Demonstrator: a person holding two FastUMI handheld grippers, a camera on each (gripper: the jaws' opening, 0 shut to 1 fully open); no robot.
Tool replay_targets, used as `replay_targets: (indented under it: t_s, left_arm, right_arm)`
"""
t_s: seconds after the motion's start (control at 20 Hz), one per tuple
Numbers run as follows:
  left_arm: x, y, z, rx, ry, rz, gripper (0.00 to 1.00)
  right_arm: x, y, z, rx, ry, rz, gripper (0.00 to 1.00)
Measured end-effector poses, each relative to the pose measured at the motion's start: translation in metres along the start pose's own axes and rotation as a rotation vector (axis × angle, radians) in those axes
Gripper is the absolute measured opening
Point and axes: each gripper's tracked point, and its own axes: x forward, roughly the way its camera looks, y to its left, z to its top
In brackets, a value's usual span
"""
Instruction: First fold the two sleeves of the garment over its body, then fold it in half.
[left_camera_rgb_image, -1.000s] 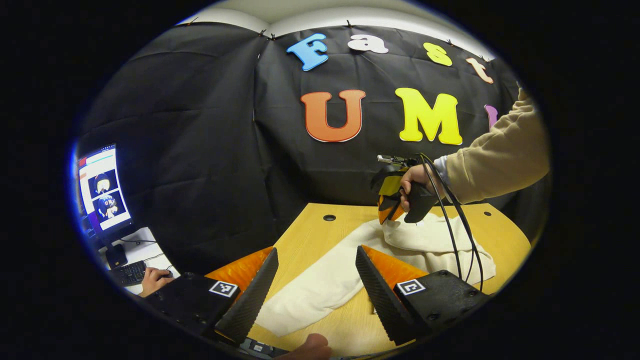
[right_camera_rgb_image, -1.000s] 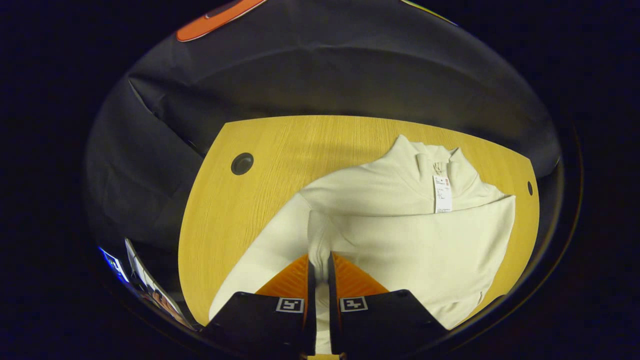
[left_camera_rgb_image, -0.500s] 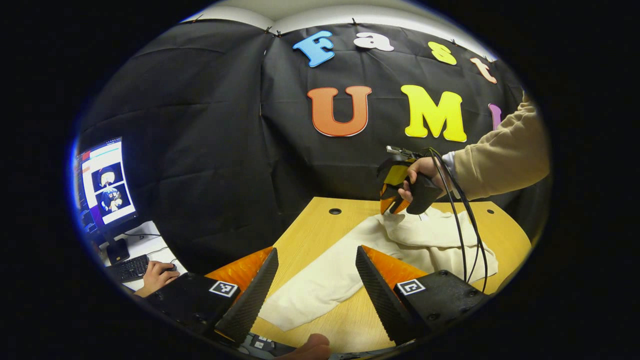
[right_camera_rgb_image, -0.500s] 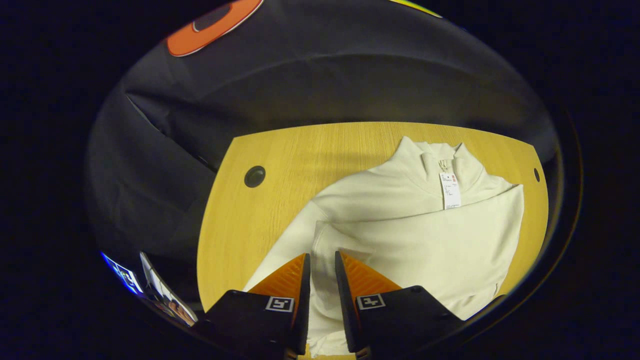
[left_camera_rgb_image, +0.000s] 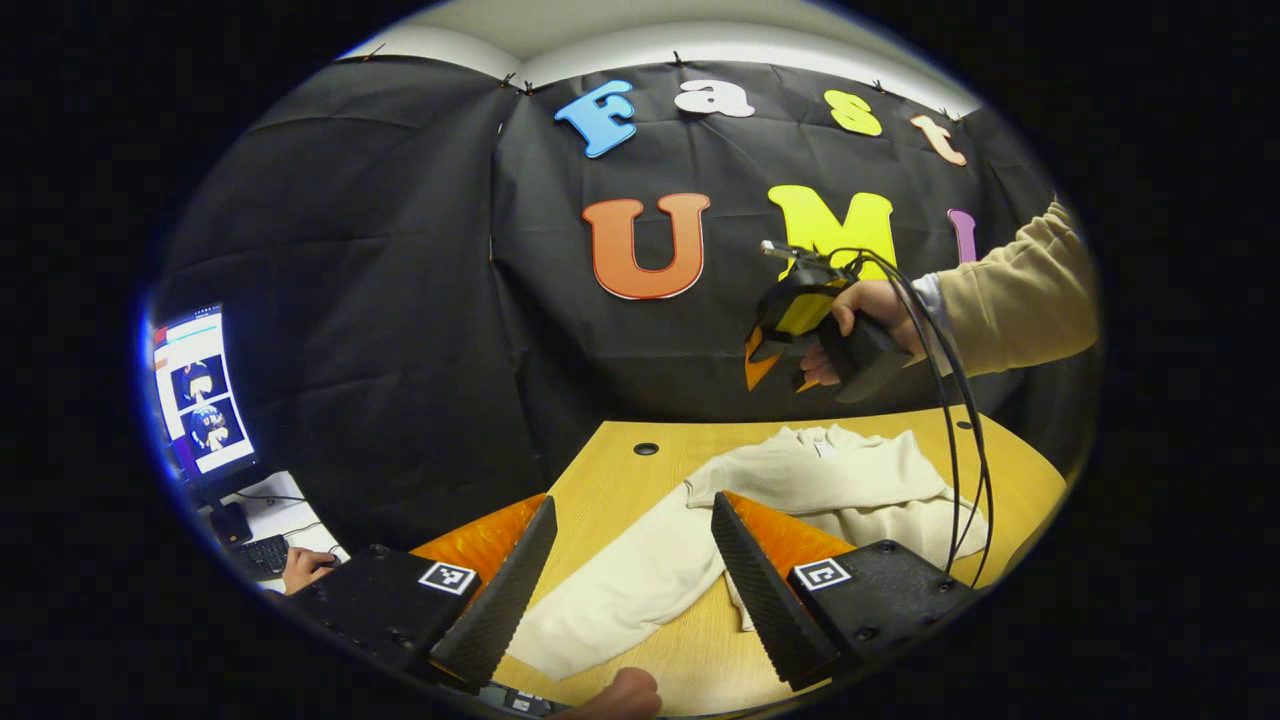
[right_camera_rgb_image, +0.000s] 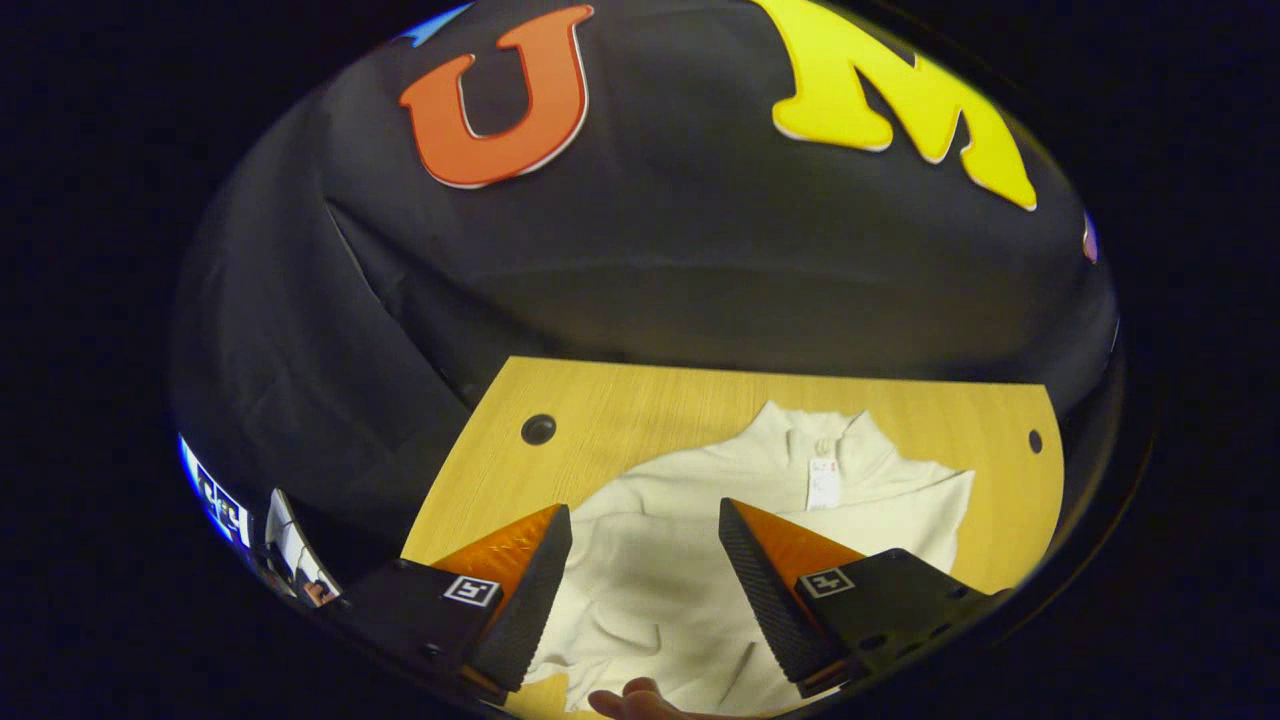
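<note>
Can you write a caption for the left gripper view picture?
Open left gripper above a cream garment on the wooden table, one sleeve stretched out.

Cream long-sleeved garment (left_camera_rgb_image: 830, 480) lying flat on the table, collar toward the booth wall, white tag at the neck. One sleeve (left_camera_rgb_image: 620, 585) stretched out sideways, unfolded; the other already folded over the body.
</note>
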Motion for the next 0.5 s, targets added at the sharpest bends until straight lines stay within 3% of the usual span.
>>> replay_targets:
  t_s: [0.05, 0.25, 0.5]
  left_arm:
    - [0.0, 0.001, 0.0, -0.005, 0.003, 0.004, 0.99]
    - [0.003, 0.01, -0.013, -0.012, 0.038, 0.045, 0.99]
    - [0.008, 0.016, -0.041, -0.031, 0.116, 0.113, 0.99]
  right_arm:
    - [-0.015, -0.011, 0.016, -0.022, -0.059, -0.019, 0.89]
    - [-0.103, -0.05, 0.071, -0.089, -0.338, -0.057, 0.94]
    - [-0.229, -0.102, 0.082, -0.17, -0.625, -0.159, 0.96]
